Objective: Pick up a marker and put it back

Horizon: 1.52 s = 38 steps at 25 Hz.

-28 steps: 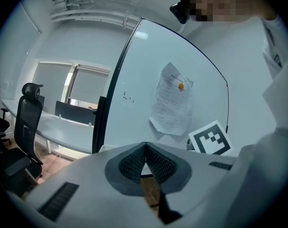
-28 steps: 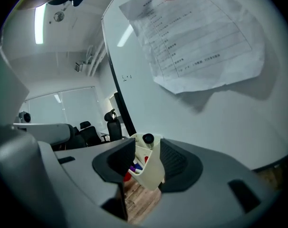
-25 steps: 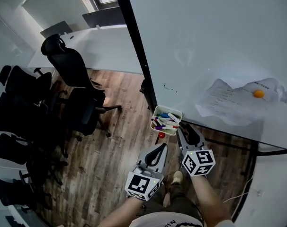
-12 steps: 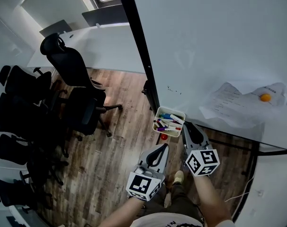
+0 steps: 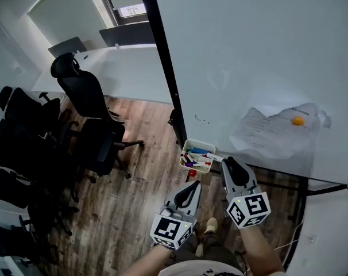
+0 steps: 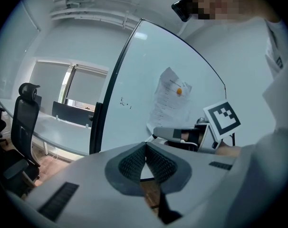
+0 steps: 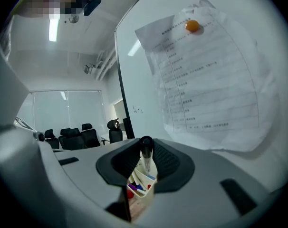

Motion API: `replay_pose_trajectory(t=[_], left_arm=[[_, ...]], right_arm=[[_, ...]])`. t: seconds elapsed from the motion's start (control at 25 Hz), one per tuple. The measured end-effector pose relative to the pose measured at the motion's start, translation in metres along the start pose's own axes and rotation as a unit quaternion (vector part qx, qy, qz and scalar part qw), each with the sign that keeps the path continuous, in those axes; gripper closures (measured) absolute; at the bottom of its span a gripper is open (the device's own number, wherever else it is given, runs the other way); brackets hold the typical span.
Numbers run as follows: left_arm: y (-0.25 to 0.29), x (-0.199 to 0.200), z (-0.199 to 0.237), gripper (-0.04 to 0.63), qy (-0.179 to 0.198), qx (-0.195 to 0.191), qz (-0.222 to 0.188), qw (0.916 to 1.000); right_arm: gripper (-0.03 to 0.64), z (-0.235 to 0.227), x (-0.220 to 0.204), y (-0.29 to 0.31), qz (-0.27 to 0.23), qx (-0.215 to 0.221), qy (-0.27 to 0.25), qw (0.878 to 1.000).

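Marker (image 7: 146,156) first: it is pinched between the pads of my right gripper (image 5: 226,164), whose jaws have just closed about halfway, stopping on the barrel. It stands roughly upright in the grip, black end on top and white barrel pointing down toward the marker tray (image 5: 190,145). I judge that grip sensible, since taking it near the upper end leaves the lower end free to slide back in among the other markers (image 5: 197,157). The marker is just beside the tray's right end rather than in it, so the return is not yet made. The tray hangs at the lower edge of the whiteboard (image 5: 248,56), which is why I work with the tool nearly level and close to the board. My left gripper (image 5: 193,187) has its jaws pressed together on nothing. It is held lower and to the left, apart from the tray, I think simply to keep it out of the way. Setting the marker down will call for a gap in that crowded tray.
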State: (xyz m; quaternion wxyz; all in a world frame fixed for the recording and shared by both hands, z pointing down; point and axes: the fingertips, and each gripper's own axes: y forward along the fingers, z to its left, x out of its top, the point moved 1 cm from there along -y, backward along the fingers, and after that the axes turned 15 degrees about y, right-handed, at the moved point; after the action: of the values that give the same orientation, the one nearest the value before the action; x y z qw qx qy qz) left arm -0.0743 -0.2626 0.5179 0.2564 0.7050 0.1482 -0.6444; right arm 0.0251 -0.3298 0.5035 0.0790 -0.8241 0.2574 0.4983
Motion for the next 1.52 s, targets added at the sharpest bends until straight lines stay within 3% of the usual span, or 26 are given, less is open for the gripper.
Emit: replay_pose_trajectory(t=[0.52,1.16,1.52], left_arm=[[-0.04,0.087,-0.035,0.584,0.019,-0.025,-0.061,0.9976],[-0.072,0.177,-0.059,0.584,0.052,-0.039,-0.103,0.9926],[-0.077,0.185,-0.059,0.584,0.051,-0.038,-0.111,0.9918]], right_arm=[[0.528,0.067,0.096,-0.085,-0.044,0.038,-0.049,0.997],[0.528,0.126,0.189,-0.157,-0.108,0.071,-0.096,0.987],[0.528,0.132,0.191,-0.161,-0.109,0.076,-0.097,0.986]])
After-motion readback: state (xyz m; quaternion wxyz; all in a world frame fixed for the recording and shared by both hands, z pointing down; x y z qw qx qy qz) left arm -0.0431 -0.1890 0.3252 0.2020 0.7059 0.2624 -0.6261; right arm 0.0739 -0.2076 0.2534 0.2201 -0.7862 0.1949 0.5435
